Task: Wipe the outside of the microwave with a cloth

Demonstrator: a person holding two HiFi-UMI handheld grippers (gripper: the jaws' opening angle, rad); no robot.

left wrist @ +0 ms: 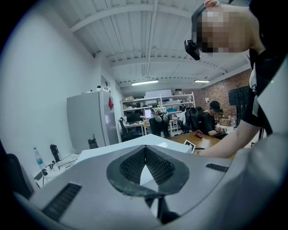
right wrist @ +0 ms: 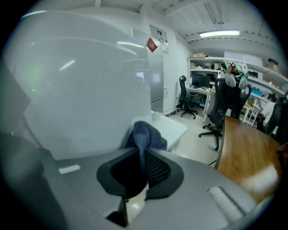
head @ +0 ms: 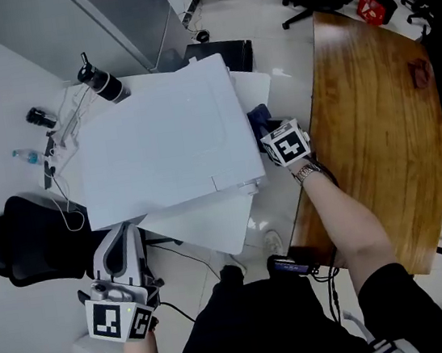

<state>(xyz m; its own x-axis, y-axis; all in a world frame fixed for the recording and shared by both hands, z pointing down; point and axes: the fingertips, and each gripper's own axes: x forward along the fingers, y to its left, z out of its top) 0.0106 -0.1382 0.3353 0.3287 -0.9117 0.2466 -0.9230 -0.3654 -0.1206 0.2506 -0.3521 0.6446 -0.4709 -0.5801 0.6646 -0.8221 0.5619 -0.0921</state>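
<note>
The white microwave (head: 159,139) stands on a white table (head: 204,227), seen from above. At its right side hangs a dark blue cloth (head: 259,115), and my right gripper (head: 270,130) is shut on it. In the right gripper view the cloth (right wrist: 145,134) bunches out from between the jaws, close against the microwave's smooth white side wall (right wrist: 81,90). My left gripper (head: 122,241) stays low at the near left of the microwave, shut with nothing in it. Its view looks over the closed jaws (left wrist: 145,155) across the microwave's top (left wrist: 148,140).
A long wooden table (head: 375,109) runs along the right. A black office chair (head: 26,240) stands at the left, with cables and a clear bottle (head: 26,156) beside it. A black flask (head: 102,82) stands behind the microwave, and a grey cabinet (head: 101,17) lies beyond.
</note>
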